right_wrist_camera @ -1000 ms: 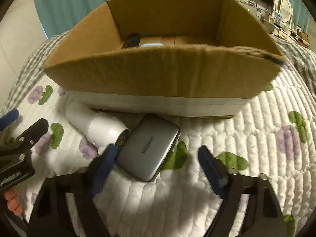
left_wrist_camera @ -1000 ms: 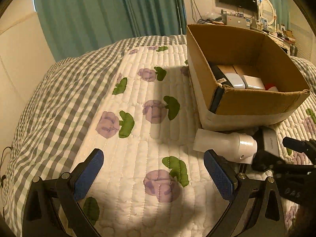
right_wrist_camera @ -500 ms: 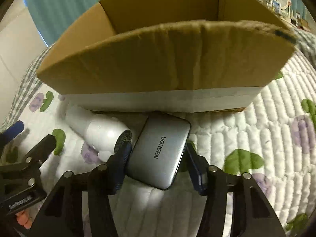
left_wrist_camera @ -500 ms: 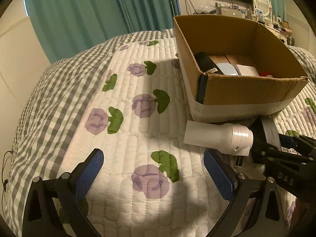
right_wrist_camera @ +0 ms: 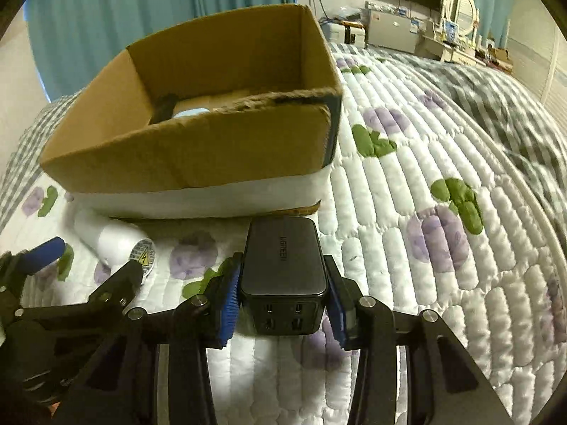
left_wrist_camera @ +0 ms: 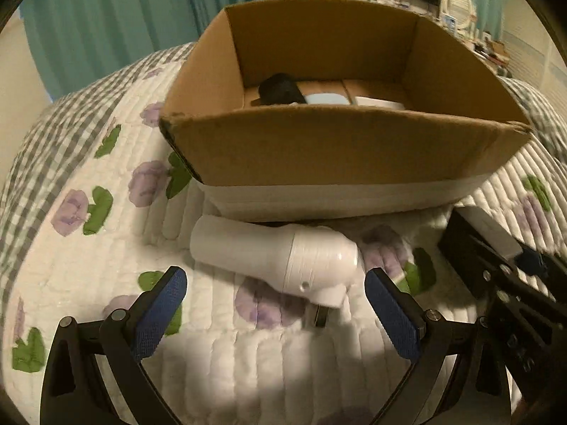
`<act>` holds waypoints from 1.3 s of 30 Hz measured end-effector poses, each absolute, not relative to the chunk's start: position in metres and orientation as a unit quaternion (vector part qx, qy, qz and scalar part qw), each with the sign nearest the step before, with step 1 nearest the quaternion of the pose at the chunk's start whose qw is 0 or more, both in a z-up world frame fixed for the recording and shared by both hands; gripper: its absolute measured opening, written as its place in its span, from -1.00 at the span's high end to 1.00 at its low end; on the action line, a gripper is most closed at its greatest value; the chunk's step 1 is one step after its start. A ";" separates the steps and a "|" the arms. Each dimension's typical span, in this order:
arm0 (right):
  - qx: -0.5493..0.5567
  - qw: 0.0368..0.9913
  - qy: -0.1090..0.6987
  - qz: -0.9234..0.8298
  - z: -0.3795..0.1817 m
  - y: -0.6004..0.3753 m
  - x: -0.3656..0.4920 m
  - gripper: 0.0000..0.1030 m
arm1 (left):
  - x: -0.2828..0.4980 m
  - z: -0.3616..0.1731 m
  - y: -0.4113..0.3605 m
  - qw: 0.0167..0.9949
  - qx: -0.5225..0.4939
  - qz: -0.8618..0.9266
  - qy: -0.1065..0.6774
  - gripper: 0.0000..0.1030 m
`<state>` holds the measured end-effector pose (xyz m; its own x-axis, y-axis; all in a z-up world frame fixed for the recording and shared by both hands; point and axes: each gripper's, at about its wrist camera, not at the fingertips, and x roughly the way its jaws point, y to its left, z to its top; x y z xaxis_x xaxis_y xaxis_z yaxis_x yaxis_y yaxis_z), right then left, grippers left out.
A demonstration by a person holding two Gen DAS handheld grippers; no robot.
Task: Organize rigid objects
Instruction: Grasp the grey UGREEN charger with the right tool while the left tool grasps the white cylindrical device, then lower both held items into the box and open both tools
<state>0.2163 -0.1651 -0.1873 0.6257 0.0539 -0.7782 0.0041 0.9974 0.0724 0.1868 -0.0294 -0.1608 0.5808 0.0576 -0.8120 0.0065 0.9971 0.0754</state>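
At lower centre of the right wrist view, the right gripper is closing on one dark grey charger with four ports. One white hair dryer lies before one cardboard box; the left gripper gapes empty.

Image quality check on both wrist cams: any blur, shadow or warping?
Left wrist: right gripper smeared at the edge, shadow over the white dryer, box bowed by fisheye. Right wrist: charger sharp, quilt streaked far right, bright patch below.
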 end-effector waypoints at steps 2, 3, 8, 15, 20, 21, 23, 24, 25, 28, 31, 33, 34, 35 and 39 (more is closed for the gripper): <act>0.037 0.901 0.432 0.015 -0.190 -0.165 0.214 0.20 | 0.194 -0.166 -0.025 0.886 0.009 0.016 0.463 -0.95; 0.036 0.901 0.432 0.014 -0.190 -0.165 0.214 0.19 | 0.197 -0.168 -0.023 0.887 -0.003 0.019 0.462 -0.84; 0.037 0.901 0.433 0.017 -0.192 -0.167 0.222 0.19 | 0.200 -0.176 -0.014 0.878 -0.046 -0.002 0.477 -0.45; 0.032 0.902 0.431 0.023 -0.187 -0.160 0.208 0.20 | 0.175 -0.170 -0.011 0.876 -0.023 -0.043 0.479 0.07; 0.027 0.908 0.418 0.036 -0.175 -0.155 0.194 0.20 | 0.149 -0.156 -0.005 0.881 -0.010 -0.060 0.469 0.58; 0.026 0.909 0.414 0.038 -0.172 -0.154 0.192 0.20 | 0.144 -0.153 -0.003 0.883 -0.007 -0.063 0.464 0.58; 0.018 0.912 0.407 0.044 -0.163 -0.151 0.187 0.20 | 0.139 -0.146 -0.001 0.886 0.004 -0.070 0.459 0.58; 0.014 0.914 0.402 0.047 -0.159 -0.149 0.184 0.20 | 0.136 -0.144 0.000 0.887 0.006 -0.072 0.456 0.59; 0.012 0.916 0.399 0.049 -0.156 -0.148 0.181 0.20 | 0.136 -0.142 0.002 0.888 0.005 -0.075 0.455 0.59; 0.007 0.917 0.396 0.052 -0.150 -0.145 0.175 0.20 | 0.134 -0.135 0.001 0.890 0.010 -0.082 0.448 0.60; 0.011 0.916 0.397 0.055 -0.148 -0.146 0.171 0.20 | 0.125 -0.124 0.002 0.894 0.014 -0.090 0.440 0.61; 0.012 0.915 0.398 0.056 -0.146 -0.146 0.170 0.20 | 0.122 -0.117 -0.005 0.895 0.017 -0.095 0.436 0.71; 0.012 0.916 0.397 0.057 -0.145 -0.146 0.170 0.20 | 0.120 -0.113 -0.006 0.896 0.020 -0.095 0.433 0.71; 0.011 0.916 0.396 0.057 -0.144 -0.146 0.170 0.20 | 0.118 -0.109 -0.006 0.898 0.025 -0.097 0.429 0.71; 0.009 0.918 0.391 0.061 -0.137 -0.146 0.168 0.20 | 0.116 -0.102 -0.006 0.899 0.029 -0.099 0.426 0.71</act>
